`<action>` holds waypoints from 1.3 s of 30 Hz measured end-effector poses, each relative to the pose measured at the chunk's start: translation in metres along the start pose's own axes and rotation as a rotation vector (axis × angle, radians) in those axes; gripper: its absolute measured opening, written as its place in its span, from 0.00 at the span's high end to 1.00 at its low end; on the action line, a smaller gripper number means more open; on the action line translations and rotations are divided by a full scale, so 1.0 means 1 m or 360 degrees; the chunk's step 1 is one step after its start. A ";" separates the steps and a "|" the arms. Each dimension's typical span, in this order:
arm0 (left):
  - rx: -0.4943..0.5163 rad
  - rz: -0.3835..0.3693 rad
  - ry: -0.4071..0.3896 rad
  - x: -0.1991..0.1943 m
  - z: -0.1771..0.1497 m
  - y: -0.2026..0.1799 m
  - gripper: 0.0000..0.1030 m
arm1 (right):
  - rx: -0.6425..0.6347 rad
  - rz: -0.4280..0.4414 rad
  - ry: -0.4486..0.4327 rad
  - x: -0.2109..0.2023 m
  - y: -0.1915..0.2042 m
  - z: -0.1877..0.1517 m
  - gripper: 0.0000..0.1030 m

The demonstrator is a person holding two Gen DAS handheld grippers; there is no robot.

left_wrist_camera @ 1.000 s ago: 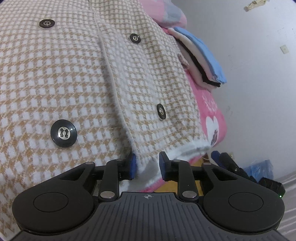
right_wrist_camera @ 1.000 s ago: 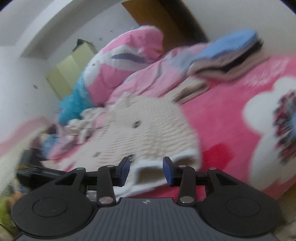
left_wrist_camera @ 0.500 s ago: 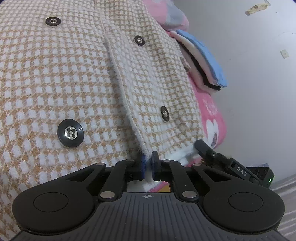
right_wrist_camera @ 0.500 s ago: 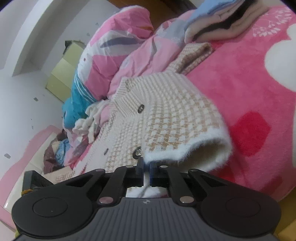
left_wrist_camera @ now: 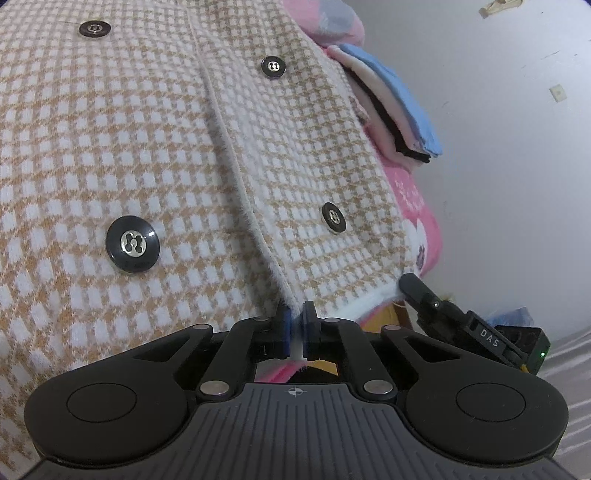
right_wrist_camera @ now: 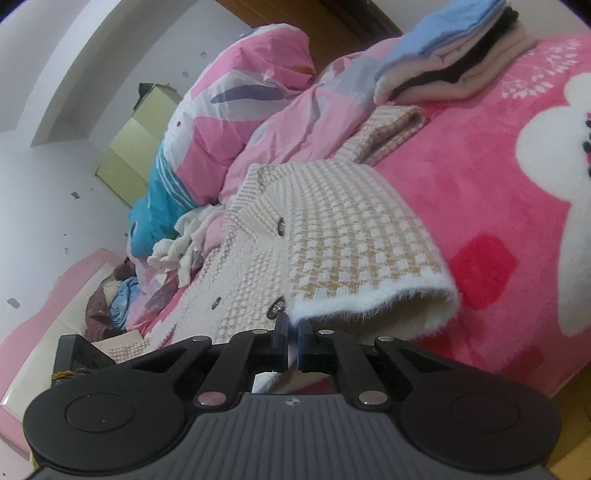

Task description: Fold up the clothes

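Both the left gripper (left_wrist_camera: pixel 294 325) and right gripper (right_wrist_camera: pixel 290 338) pinch the checked cardigan's (left_wrist_camera: pixel 184 155) white hem at lower centre, over the pink bed (right_wrist_camera: pixel 517 206).

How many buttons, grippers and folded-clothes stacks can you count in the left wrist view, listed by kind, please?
Dark buttons on the checked cardigan: 4 ()
Grippers: 2, the left gripper and the right gripper, both shut on the cardigan's hem
Stack of folded clothes: 1
Total: 7
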State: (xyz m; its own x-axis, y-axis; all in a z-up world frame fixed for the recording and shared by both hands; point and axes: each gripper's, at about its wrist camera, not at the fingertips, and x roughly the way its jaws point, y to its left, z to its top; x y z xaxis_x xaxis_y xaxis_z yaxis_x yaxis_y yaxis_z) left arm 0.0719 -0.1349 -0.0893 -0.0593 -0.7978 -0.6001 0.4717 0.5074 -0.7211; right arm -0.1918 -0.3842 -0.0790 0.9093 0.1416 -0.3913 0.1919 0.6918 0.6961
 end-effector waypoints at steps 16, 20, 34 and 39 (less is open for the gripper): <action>0.0137 0.0104 -0.0095 -0.029 -0.004 -0.022 0.93 | -0.0005 -0.0074 0.0050 0.009 -0.009 -0.007 0.96; 0.0284 0.0138 -0.0189 -0.041 -0.001 -0.038 0.93 | -0.0017 -0.0093 0.0058 0.011 -0.010 -0.009 0.96; 0.0300 0.0082 -0.0024 0.031 0.018 -0.034 0.91 | -0.0520 -0.0257 0.0159 -0.030 0.036 0.016 0.87; 0.0030 -0.0105 0.0041 0.036 0.022 -0.003 0.91 | -0.0734 -0.0121 0.0159 0.007 0.096 0.063 0.71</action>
State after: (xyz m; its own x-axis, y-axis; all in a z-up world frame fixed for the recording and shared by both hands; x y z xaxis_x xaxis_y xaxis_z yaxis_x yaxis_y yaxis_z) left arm 0.0880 -0.1722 -0.1008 -0.1134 -0.8203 -0.5606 0.4828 0.4476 -0.7527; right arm -0.1436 -0.3614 0.0228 0.8548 0.1299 -0.5024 0.0523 0.9417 0.3324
